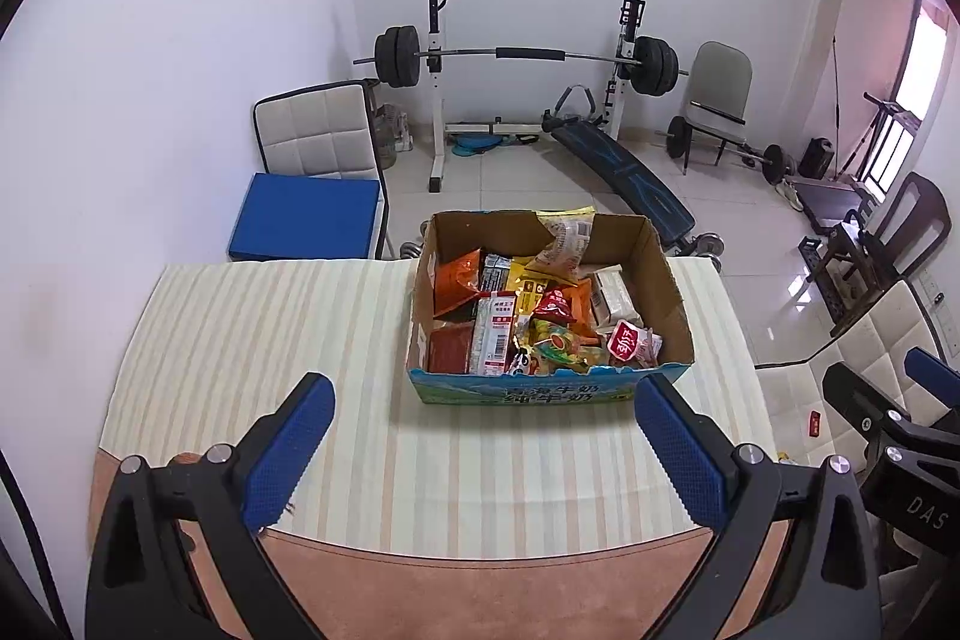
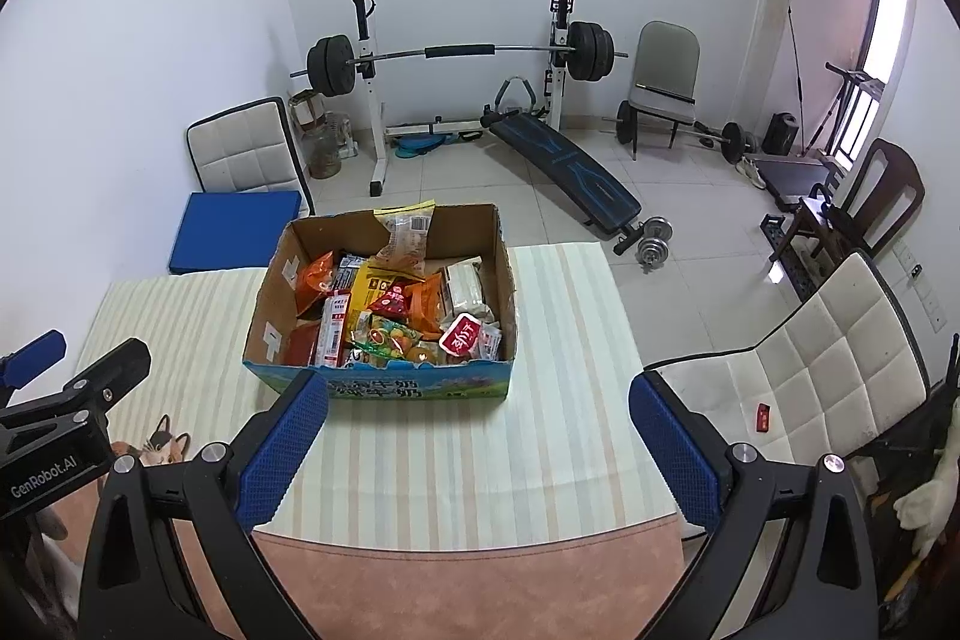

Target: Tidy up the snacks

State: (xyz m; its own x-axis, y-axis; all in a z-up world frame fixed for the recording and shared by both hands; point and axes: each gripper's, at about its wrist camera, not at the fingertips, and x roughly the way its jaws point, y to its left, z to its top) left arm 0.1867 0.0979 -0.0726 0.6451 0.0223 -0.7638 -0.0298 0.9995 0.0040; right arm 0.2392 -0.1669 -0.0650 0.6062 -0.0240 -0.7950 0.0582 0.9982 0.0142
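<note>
An open cardboard box (image 1: pixel 672 280) with a blue printed front stands on the striped table; it also shows in the right wrist view (image 2: pixel 270 298). It holds several snack packets (image 1: pixel 528 322), among them orange bags, a red packet (image 2: pixel 462 335) and a yellow bag leaning on the back wall (image 2: pixel 408 232). My left gripper (image 1: pixel 483 400) is open and empty, just in front of the box. My right gripper (image 2: pixel 477 400) is open and empty, near the box's front right. Each gripper shows at the edge of the other's view.
The table has a striped cloth (image 1: pixel 252 340) and a pink front edge (image 1: pixel 480 592). White padded chairs stand at the left (image 1: pixel 312 130) and right (image 2: pixel 828 376). A barbell rack (image 1: pixel 522 58), a sit-up bench (image 1: pixel 624 172) and dumbbells (image 2: pixel 657 235) are on the floor beyond.
</note>
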